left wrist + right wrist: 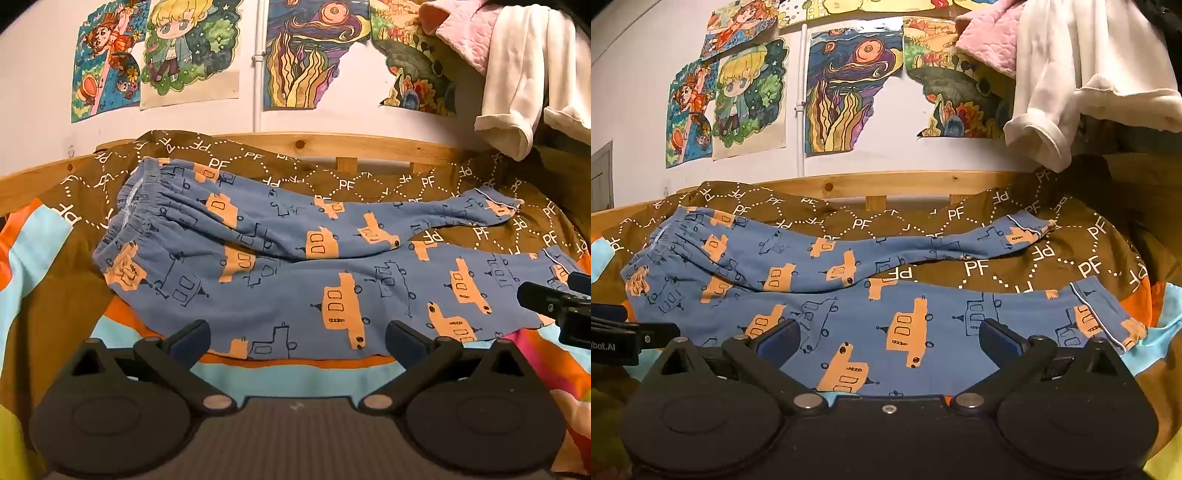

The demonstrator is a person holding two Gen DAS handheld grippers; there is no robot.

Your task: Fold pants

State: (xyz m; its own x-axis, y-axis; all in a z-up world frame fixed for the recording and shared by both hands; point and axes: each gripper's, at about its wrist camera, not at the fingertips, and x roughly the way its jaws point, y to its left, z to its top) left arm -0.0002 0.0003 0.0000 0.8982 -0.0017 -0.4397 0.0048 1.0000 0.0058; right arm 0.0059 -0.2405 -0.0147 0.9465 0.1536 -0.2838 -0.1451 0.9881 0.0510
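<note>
Pants: one pair, blue with orange vehicles, spread flat on the bed, waistband left, two legs splayed right.
Bedding: one brown cover lettered "PF".
Left gripper: jaws fully apart, holding nothing, at the pants' near edge.
Right gripper: jaws fully apart, empty, over the nearer leg.
Wall: five drawings counted in the right view, four in the left.
Right view only: grey frame.
</note>
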